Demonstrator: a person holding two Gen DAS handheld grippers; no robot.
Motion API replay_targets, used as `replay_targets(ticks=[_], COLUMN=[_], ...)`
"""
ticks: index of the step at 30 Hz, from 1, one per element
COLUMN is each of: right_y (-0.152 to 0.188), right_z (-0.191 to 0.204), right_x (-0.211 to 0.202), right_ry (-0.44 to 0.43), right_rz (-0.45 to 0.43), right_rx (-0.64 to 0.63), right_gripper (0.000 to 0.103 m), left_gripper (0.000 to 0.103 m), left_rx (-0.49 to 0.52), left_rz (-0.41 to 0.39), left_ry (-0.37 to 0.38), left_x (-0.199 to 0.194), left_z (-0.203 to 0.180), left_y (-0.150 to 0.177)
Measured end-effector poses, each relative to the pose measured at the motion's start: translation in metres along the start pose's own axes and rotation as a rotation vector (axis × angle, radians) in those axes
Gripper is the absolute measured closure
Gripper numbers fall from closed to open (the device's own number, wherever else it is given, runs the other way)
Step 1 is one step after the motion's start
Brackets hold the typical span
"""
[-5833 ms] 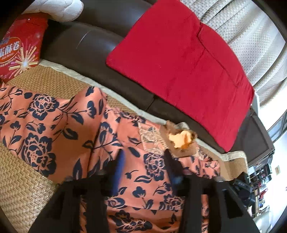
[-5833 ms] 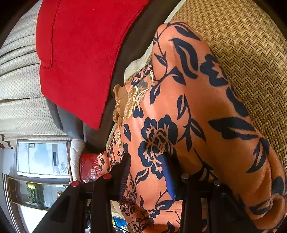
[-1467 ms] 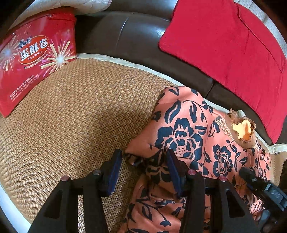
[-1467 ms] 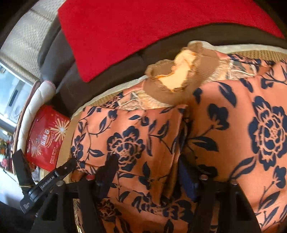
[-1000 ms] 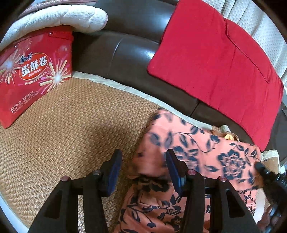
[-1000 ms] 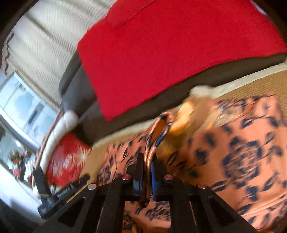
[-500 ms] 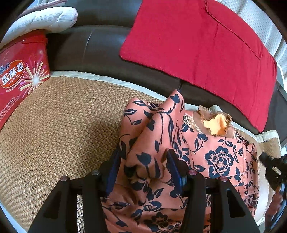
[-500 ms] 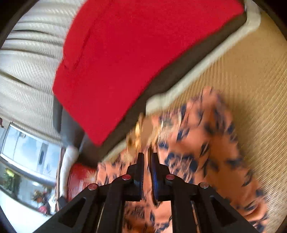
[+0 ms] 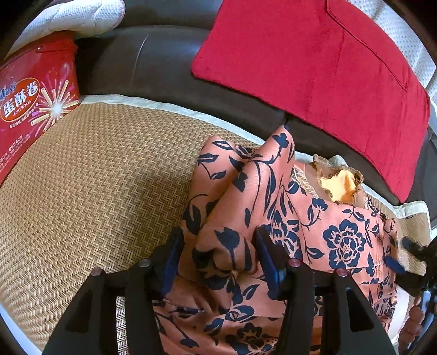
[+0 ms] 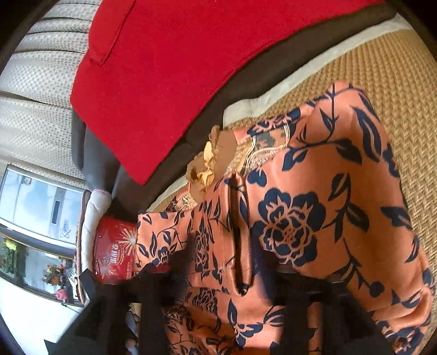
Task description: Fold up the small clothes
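Note:
A small salmon-orange garment with a dark blue flower print lies bunched on a woven straw mat. It has a brown and yellow ruffled collar. My left gripper is open, its jaws standing either side of a raised fold of the cloth. In the right wrist view the same garment fills the middle, with the collar at its far edge. My right gripper is open over a ridge of the cloth; its fingers are dark and blurred.
A red cushion leans on the dark brown sofa back. A red egg-roll tin stands at the mat's left end, under a white quilted pad. The right gripper's tip shows at the left view's right edge.
My right gripper has opened and let go of the cloth it pinched, and now hangs low over the garment. The left gripper stays open around the fold, slightly closer.

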State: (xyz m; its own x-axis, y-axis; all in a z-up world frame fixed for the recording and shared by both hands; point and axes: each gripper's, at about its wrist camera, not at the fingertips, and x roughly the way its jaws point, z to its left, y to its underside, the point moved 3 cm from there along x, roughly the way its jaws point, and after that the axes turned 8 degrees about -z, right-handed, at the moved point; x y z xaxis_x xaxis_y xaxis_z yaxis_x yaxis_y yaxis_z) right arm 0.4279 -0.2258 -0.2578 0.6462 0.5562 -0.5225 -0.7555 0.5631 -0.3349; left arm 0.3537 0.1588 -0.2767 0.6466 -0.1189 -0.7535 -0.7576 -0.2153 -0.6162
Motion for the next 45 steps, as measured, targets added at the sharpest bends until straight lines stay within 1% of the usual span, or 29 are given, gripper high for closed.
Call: replay_targets(ticks=[2, 4, 5, 10, 11, 13, 14, 15, 18, 19, 21, 22, 23, 24, 27, 30, 31, 33, 35, 36, 38, 39, 40, 42, 43, 45], right_y=[0.005, 0.006, 0.007, 0.017, 0.019, 0.024, 0.026, 0.030, 0.042, 0.042, 0.035, 0.029, 0.026, 0.019, 0.001, -0.018, -0.022, -0.026, -0.026, -0.026, -0.026, -0.028, -0.030, -0.033, -0.034, -0.034], right_z=[0.004, 0.008, 0.008, 0.008, 0.011, 0.025, 0.031, 0.036, 0.045, 0.047, 0.049, 0.052, 0.053, 0.051, 0.034, 0.005, -0.006, -0.020, -0.031, -0.039, -0.053, -0.057, -0.057, -0.048, -0.037, -0.020], right_x=[0.003, 0.003, 0.004, 0.031, 0.035, 0.037, 0.038, 0.041, 0.048, 0.046, 0.033, 0.020, 0.014, 0.003, -0.021, -0.042, -0.048, -0.051, -0.043, -0.039, -0.037, -0.041, -0.046, -0.058, -0.059, -0.053], right_ry=[-0.013, -0.057, -0.058, 0.005, 0.012, 0.027, 0.027, 0.033, 0.109, 0.119, 0.135, 0.152, 0.159, 0.166, 0.201, 0.275, 0.274, 0.271, 0.304, 0.304, 0.287, 0.283, 0.294, 0.315, 0.286, 0.202], right_rz=[-0.027, -0.013, -0.008, 0.044, 0.038, 0.012, 0.012, 0.018, 0.018, -0.003, -0.070, -0.131, -0.161, -0.208, -0.295, -0.344, -0.344, -0.327, -0.284, -0.264, -0.238, -0.250, -0.274, -0.353, -0.378, -0.367], right_rx=[0.006, 0.002, 0.004, -0.009, -0.025, -0.108, -0.147, -0.179, -0.271, -0.286, -0.307, -0.325, -0.330, -0.323, -0.255, -0.180, -0.143, -0.085, -0.053, -0.011, 0.090, 0.121, 0.125, 0.076, 0.027, -0.047], right_gripper=[0.025, 0.025, 0.025, 0.028, 0.034, 0.067, 0.088, 0.090, 0.094, 0.094, 0.094, 0.094, 0.094, 0.094, 0.094, 0.094, 0.094, 0.094, 0.093, 0.090, 0.090, 0.090, 0.090, 0.090, 0.090, 0.090], left_gripper=[0.047, 0.047, 0.047, 0.047, 0.047, 0.047, 0.047, 0.047, 0.047, 0.047, 0.047, 0.047, 0.046, 0.043, 0.040, 0.039, 0.039, 0.039, 0.039, 0.039, 0.039, 0.039, 0.039, 0.038, 0.038, 0.038], left_rx=[0.005, 0.009, 0.010, 0.014, 0.014, 0.007, 0.004, 0.003, 0.008, 0.005, -0.006, -0.011, -0.015, -0.017, -0.002, 0.041, 0.059, 0.081, 0.097, 0.112, 0.142, 0.168, 0.193, 0.258, 0.284, 0.279], left_rz=[0.000, 0.001, 0.001, 0.005, 0.005, 0.005, 0.005, 0.002, -0.004, -0.006, -0.019, -0.027, -0.036, -0.046, -0.082, -0.114, -0.113, -0.103, -0.074, -0.044, 0.002, 0.030, 0.048, 0.032, 0.031, 0.028], left_ry=[-0.002, -0.004, -0.005, -0.008, -0.008, -0.006, -0.004, -0.002, 0.002, 0.008, 0.031, 0.044, 0.059, 0.073, 0.097, 0.112, 0.115, 0.098, 0.088, 0.076, 0.036, 0.006, -0.024, -0.067, -0.079, -0.057], left_x=[0.000, 0.001, 0.002, 0.003, 0.004, 0.004, 0.004, 0.003, -0.001, -0.002, -0.007, -0.010, -0.013, -0.016, -0.031, -0.038, -0.038, -0.034, -0.025, -0.017, -0.001, 0.008, 0.014, 0.016, 0.016, 0.014], left_z=[0.000, -0.001, -0.001, 0.001, 0.003, 0.004, 0.004, 0.004, 0.002, 0.002, 0.002, 0.002, 0.002, 0.001, -0.001, -0.010, -0.012, -0.014, -0.020, -0.023, -0.028, -0.029, -0.030, -0.036, -0.040, -0.044], left_y=[0.001, 0.001, 0.002, 0.005, 0.004, 0.004, 0.004, 0.004, 0.003, 0.003, 0.001, -0.001, -0.002, -0.004, -0.006, -0.010, -0.010, -0.009, -0.004, 0.000, 0.009, 0.014, 0.019, 0.025, 0.026, 0.027])
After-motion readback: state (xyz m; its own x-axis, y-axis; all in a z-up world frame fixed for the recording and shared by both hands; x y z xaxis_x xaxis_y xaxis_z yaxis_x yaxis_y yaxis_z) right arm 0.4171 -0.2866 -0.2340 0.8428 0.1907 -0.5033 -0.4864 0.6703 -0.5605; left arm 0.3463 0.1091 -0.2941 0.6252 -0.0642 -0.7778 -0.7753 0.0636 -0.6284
